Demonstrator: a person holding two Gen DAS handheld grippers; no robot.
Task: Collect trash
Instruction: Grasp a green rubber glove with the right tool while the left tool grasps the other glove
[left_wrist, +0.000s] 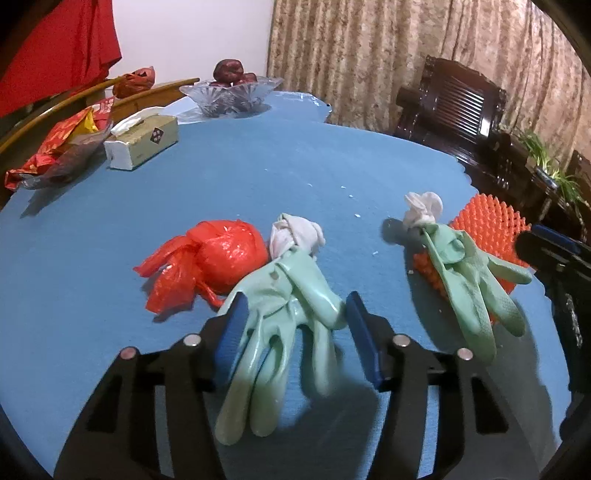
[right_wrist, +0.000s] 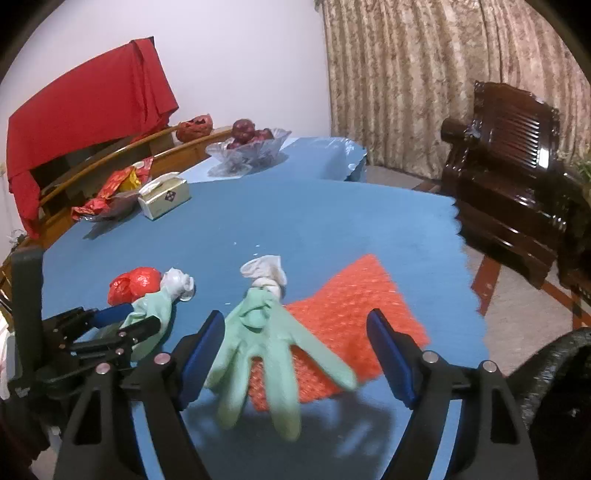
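Two mint-green rubber gloves with white bunched cuffs lie on the blue tablecloth (left_wrist: 258, 166). The left glove (left_wrist: 280, 314) lies between the blue pads of my left gripper (left_wrist: 295, 332); both pads touch its crumpled palm, so the gripper is shut on it. A tied red plastic bag (left_wrist: 218, 254) sits just left of that glove's cuff. The right glove (right_wrist: 258, 332) lies partly on an orange spiky mat (right_wrist: 351, 314), inside the wide jaws of my right gripper (right_wrist: 295, 354). That gripper is open and its right pad stands clear of the glove.
A tissue box (left_wrist: 144, 142), red snack wrappers (left_wrist: 62, 144) and a glass bowl of dark red fruit (left_wrist: 231, 94) stand at the far left. The table's scalloped edge (right_wrist: 469, 258) runs on the right, with a dark wooden chair (right_wrist: 517, 166) beyond it.
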